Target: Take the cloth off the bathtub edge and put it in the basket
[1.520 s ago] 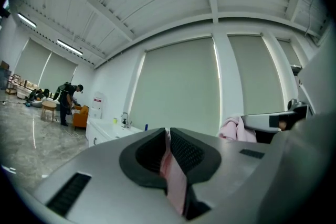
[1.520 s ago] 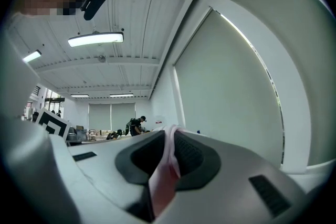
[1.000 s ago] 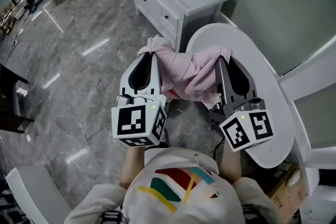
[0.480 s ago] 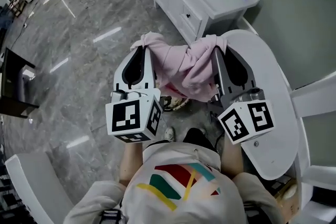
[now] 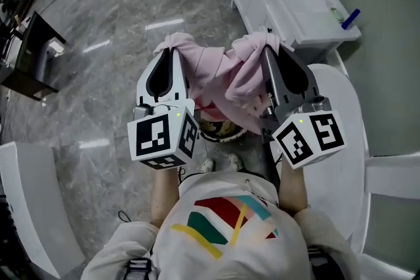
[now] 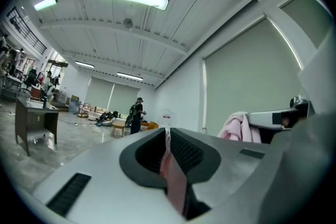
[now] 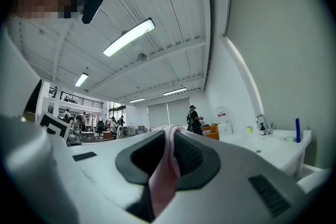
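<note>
Over floor [image 5: 92,95], left gripper [image 5: 171,53] and right gripper [image 5: 266,52] jaws pinch cloth [image 5: 222,74] (pink).

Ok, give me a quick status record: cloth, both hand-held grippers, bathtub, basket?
cloth: pink, off the bathtub edge, hanging between the two hand-held grippers
left hand-held gripper: shut on the cloth
right hand-held gripper: shut on the cloth
bathtub: white, at the person's right
basket: on the floor, partly hidden under the cloth; cloth not yet in it
</note>
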The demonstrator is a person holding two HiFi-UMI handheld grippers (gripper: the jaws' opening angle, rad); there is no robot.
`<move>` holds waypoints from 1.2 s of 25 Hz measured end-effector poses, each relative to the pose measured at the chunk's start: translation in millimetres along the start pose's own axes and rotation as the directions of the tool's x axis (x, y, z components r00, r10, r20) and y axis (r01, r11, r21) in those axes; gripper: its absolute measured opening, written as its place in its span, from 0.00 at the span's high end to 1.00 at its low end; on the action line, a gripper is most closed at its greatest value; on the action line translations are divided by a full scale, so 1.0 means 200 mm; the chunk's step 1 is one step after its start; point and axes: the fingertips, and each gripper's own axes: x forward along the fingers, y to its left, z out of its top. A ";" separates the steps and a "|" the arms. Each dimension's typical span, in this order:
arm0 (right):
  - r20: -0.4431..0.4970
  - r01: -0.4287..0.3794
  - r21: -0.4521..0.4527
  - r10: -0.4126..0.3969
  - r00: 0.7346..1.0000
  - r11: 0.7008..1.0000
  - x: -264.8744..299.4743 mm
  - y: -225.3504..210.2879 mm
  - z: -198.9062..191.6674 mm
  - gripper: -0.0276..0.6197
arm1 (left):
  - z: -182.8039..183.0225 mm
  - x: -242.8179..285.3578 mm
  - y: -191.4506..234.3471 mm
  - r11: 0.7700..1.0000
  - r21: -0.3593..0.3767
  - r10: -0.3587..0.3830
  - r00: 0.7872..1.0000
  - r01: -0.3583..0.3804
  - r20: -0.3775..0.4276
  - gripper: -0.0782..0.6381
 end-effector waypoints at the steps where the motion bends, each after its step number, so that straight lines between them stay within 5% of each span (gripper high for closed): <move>1: -0.001 -0.017 0.000 0.017 1.000 1.000 0.02 0.01 0.00 0.86 | 0.00 -0.01 0.02 1.000 -0.003 0.021 1.000 -0.021 0.004 0.83; 17: -0.033 -0.190 0.015 0.190 0.981 0.982 0.32 0.21 -0.04 0.86 | 0.15 -0.07 0.40 0.972 0.003 0.234 0.969 -0.235 0.077 0.83; 26: 0.094 -0.220 -0.081 0.228 0.969 0.972 0.39 0.29 0.24 0.86 | 0.39 -0.03 0.33 0.981 0.080 0.157 0.968 -0.175 0.197 0.83; 30: 0.177 -0.240 -0.132 0.261 0.949 0.962 0.45 0.30 0.56 0.86 | 0.64 0.06 0.21 0.984 0.120 0.097 0.962 -0.131 0.255 0.83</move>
